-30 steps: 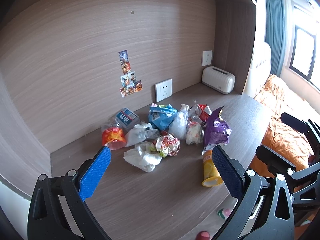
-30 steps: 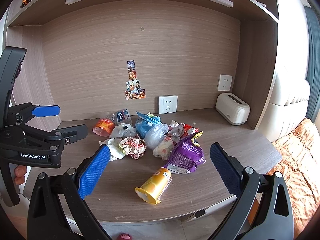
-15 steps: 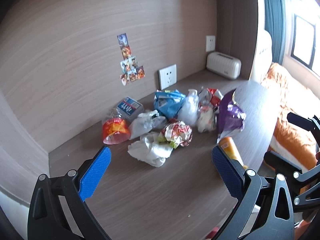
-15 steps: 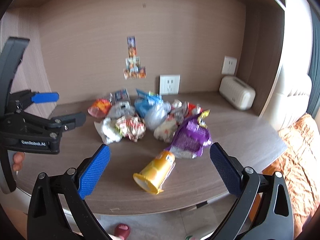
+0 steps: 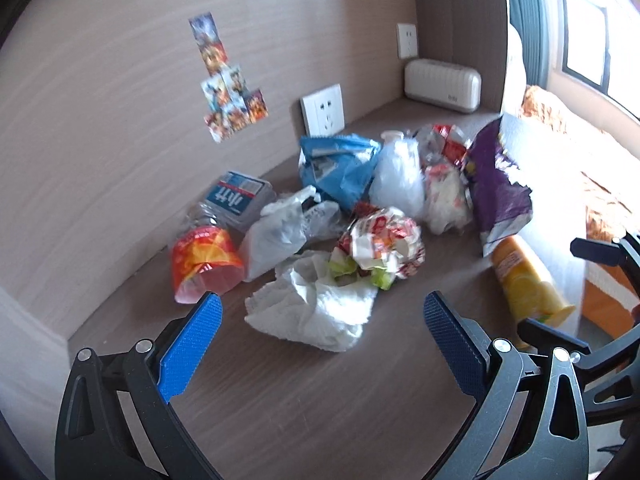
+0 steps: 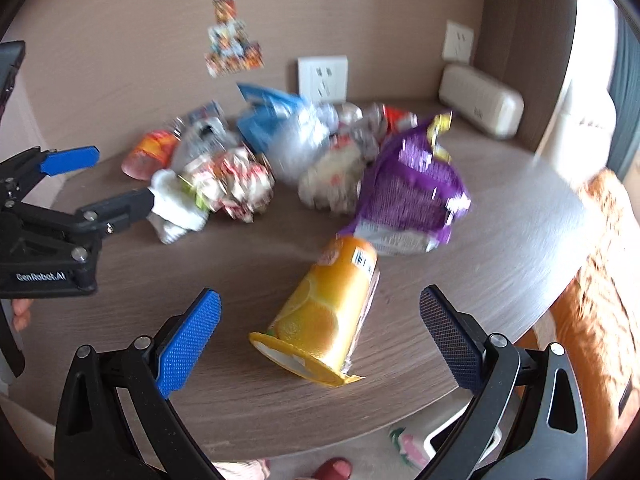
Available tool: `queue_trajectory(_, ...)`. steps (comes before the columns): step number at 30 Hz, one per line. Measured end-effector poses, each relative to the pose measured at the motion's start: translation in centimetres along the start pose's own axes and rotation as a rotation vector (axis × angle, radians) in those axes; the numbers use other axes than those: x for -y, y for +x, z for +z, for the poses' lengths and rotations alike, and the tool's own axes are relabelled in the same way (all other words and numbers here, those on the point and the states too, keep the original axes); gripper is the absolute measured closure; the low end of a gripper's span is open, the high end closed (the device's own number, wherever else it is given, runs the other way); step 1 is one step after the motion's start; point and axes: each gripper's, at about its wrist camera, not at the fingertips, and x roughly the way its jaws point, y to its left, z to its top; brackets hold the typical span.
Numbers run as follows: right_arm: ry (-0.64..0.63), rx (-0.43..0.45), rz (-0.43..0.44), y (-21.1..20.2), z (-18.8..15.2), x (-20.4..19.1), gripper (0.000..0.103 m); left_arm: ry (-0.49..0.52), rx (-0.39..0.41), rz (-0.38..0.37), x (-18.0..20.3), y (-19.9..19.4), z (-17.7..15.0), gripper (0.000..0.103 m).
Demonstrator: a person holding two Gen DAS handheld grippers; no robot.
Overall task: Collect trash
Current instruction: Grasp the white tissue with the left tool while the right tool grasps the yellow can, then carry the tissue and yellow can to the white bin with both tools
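Blurring hides rear wrappers (image 6: 320,136) (labels unreadable) beyond yellow can (image 6: 324,312).

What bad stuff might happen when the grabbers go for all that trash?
The yellow can lies on its side near the desk's front edge, so a nudge from the open right gripper might roll it off. The white tissue is soft and touches the crumpled red-and-white wrapper, so the open left gripper may drag both or grab only a corner.
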Motion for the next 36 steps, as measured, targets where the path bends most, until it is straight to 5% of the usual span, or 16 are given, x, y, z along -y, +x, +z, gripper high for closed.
queue_trajectory(6,0.062,-0.048,-0.029,2.6,-0.5,0.2,0.003,0.022,-0.051,-0.088,-0.8,3.6,-0.2,0.006)
queue_trajectory(8,0.072,-0.068,-0.025,3.2,-0.7,0.2,0.006,0.014,-0.075,-0.138,-1.0,4.7,-0.4,0.016)
queue_trajectory(12,0.087,-0.076,-0.049,3.7,-1.0,0.4,0.037,0.023,-0.112,-0.212,-1.1,6.2,-0.6,0.054)
queue_trajectory(13,0.080,-0.072,-0.060,3.6,-1.0,0.3,0.040,0.036,-0.116,-0.214,-1.0,6.5,-0.7,0.067)
queue_trajectory(17,0.110,-0.075,-0.042,3.5,-0.9,0.4,0.041,0.060,-0.106,-0.222,-0.9,6.4,-1.1,0.082)
queue_trajectory(25,0.109,-0.018,-0.042,0.2,0.8,0.1,0.044,0.072,-0.068,-0.206,-4.0,3.7,-0.7,0.084)
queue_trajectory(30,0.097,0.041,-0.046,-2.5,2.1,-0.7,0.045,0.039,0.043,-0.172,-6.6,0.5,2.3,0.084)
queue_trajectory(36,0.140,0.125,-0.073,-6.2,3.2,0.5,0.046,0.088,0.164,-0.263,-3.7,-3.3,5.0,0.084)
